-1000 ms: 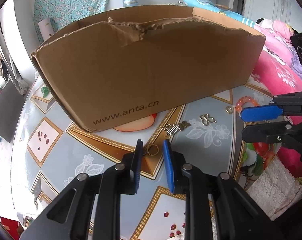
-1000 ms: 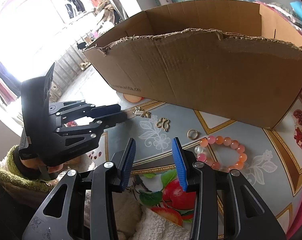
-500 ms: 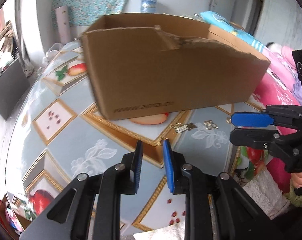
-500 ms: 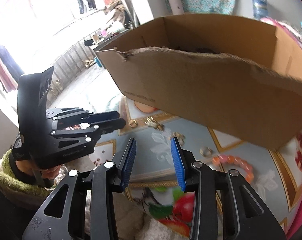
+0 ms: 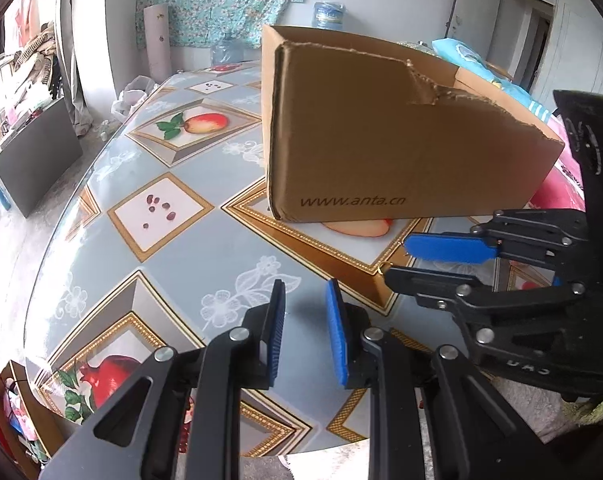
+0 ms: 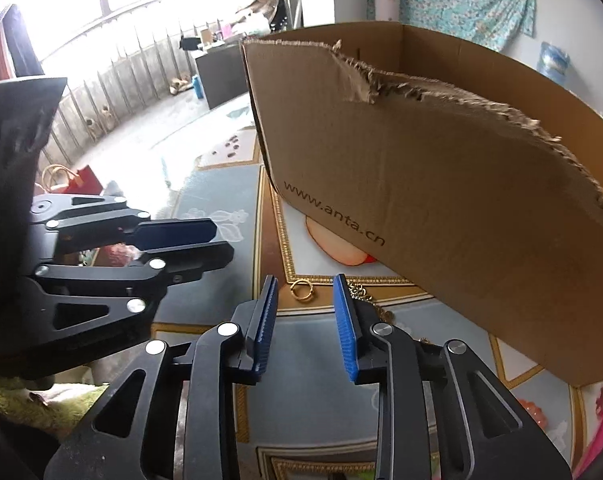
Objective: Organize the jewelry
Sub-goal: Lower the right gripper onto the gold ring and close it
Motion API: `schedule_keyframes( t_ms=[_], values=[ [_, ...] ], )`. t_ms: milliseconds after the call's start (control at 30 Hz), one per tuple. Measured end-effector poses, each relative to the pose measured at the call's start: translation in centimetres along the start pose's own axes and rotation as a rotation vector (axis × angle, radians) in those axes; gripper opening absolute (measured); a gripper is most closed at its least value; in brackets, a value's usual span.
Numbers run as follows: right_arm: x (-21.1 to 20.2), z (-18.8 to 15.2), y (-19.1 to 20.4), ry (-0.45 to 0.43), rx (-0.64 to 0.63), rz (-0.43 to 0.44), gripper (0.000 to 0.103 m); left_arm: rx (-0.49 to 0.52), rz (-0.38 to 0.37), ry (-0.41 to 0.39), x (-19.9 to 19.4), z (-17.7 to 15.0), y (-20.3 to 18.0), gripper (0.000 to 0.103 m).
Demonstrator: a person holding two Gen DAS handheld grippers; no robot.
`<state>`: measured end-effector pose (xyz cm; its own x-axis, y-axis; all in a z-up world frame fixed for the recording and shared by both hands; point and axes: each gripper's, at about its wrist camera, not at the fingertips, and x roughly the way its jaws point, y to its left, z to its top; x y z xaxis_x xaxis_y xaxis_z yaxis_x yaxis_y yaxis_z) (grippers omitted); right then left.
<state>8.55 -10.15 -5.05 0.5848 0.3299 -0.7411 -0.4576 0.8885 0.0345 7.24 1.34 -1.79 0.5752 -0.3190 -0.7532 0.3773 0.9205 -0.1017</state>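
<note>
Left gripper [image 5: 304,294]: angled downward, black fingers with blue pads [image 5: 336,332], jaws standing a narrow gap apart, nothing between them. Seen from the right wrist camera, its fingers lie stacked one over the other, pointing right.

Right gripper [image 6: 304,292]: angled downward, blue pads [image 6: 344,328] facing each other, jaws closing, nothing gripped between them. From the left wrist camera it enters from the right, fingers pointing left, one above the other. The two grippers sit near each other, apart.
</note>
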Motion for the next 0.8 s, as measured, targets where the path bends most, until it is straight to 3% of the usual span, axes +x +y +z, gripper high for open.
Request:
schedule_keyframes(
  t_ms=[400, 800],
  values=[
    [1.3, 0.7, 1.9, 0.024, -0.064, -0.040, 0.011, -0.004, -0.031, -0.007, 0.8, 0.2, 0.5, 0.020],
    [-0.1, 0.6, 0.2, 0.019, -0.017, -0.007, 0.010, -0.011, -0.028, -0.010, 0.4, 0.1, 0.7, 0.020]
  ],
)
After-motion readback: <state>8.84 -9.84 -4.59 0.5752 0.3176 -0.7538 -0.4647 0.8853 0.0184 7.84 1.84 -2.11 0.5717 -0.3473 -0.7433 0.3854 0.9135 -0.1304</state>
